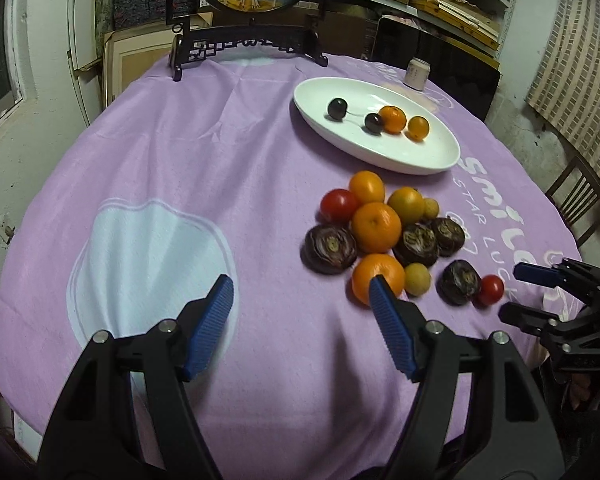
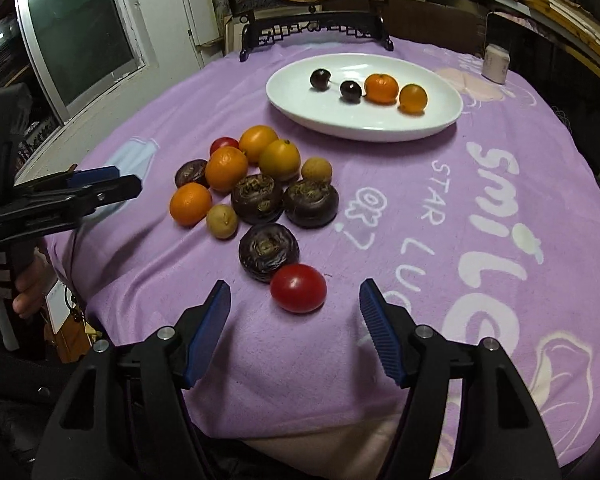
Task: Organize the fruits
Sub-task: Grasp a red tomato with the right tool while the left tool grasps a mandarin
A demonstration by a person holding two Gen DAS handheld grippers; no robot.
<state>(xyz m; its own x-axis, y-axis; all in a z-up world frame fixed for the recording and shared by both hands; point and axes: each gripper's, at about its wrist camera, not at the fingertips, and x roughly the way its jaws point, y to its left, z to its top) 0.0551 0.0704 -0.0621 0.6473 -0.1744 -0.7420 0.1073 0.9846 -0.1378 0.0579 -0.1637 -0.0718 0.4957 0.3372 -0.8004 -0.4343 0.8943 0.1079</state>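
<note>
Both the left gripper and right gripper gape empty; only the right wrist view shows the window.

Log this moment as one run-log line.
left gripper: open, empty | right gripper: open, facing red tomato | white plate: four fruits | pile on purple cloth

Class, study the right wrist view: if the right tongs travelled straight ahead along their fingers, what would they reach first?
Most likely the red tomato, lying just ahead between the open fingers of the right tongs. The dark water chestnut sits directly behind it. Depth is uncertain through the fisheye lens.
</note>
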